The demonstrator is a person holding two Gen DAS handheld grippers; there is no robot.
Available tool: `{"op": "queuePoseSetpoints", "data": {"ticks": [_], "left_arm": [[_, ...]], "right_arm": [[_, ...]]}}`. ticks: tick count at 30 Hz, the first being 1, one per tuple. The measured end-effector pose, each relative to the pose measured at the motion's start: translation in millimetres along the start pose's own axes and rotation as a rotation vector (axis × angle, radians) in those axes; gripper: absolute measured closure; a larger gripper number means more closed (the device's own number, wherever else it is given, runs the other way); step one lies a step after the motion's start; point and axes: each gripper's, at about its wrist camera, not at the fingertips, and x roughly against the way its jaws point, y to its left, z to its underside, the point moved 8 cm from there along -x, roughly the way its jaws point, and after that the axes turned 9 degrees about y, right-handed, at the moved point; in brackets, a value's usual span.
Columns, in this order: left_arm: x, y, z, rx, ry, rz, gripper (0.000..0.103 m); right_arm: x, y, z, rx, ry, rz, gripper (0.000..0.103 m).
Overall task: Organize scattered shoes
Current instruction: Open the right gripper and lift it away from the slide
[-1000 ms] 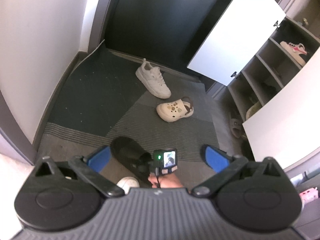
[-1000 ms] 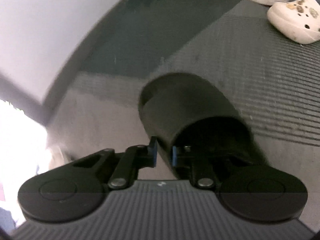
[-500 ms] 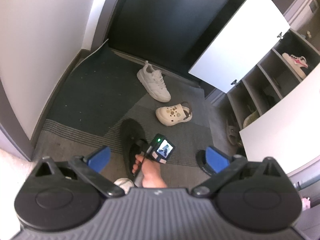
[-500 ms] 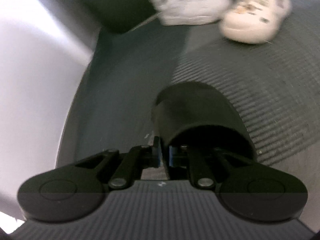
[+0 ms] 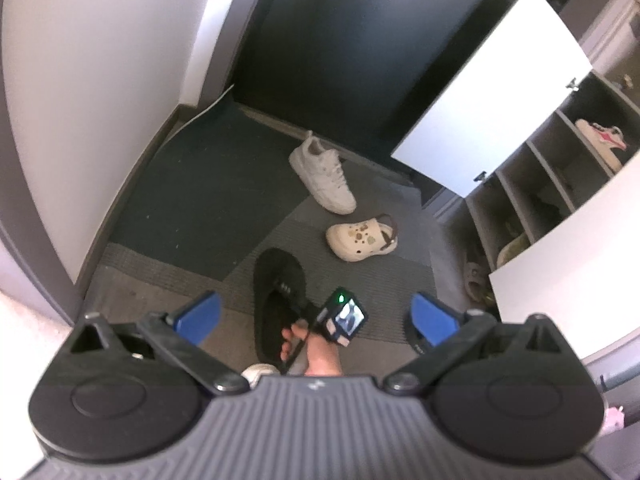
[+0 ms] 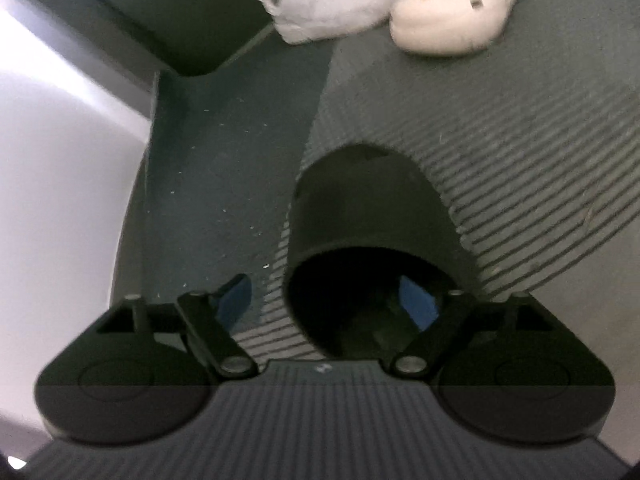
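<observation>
A black slide (image 6: pixel 368 208) lies flat on the ribbed mat, just in front of my right gripper (image 6: pixel 326 300). Its jaws are opening: one blue pad (image 6: pixel 416 300) is inside the slide's mouth, the other stands outside its left wall, and neither presses on it. In the left wrist view the same slide (image 5: pixel 280 292) lies lengthwise, with a hand (image 5: pixel 316 352) holding the right gripper at its heel. My left gripper (image 5: pixel 316 314) hovers open above with nothing between its pads. A white sneaker (image 5: pixel 322 176) and a cream clog (image 5: pixel 360 236) lie farther back.
An open shoe cabinet (image 5: pixel 520 184) with shelves stands at the right, its white door (image 5: pixel 492 92) swung out. A pink-and-white sneaker (image 5: pixel 604 140) sits on an upper shelf. A tan sandal (image 5: pixel 474 276) and another black slide (image 5: pixel 416 340) lie by the cabinet foot. A wall runs along the left.
My right gripper was shut on the black slide's strap; it rolled, the slide turned to lie flat on the mat, and the jaws have spread apart. The left gripper barely moved.
</observation>
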Motion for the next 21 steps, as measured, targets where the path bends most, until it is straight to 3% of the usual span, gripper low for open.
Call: {"op": "queuePoseSetpoints", "data": {"ticks": [7,16,19,21], "left_arm": [[16.6,-31.2,-9.0,-0.107,-0.092,-0.047,0.000],[43.6,-73.6,-14.3,-0.124,-0.175,-0.008,0.000],[39.2,-83.8,-6.4,-0.131,-0.153,-0.001,0.000],[33.0,-92.0,3.0,-0.162,-0.135,-0.038,0.000]], "right_arm": [[58.3,1.7,1.2,0.206,0.017,0.089,0.020],[241.5,39.3,-30.3,0.238,-0.202,0.146,0.020],[299.8,32.4,-28.3,0.202,-0.176,0.315,0.020],[328.1,26.9,-22.5,0.168,-0.159,0.385,0.020]]}}
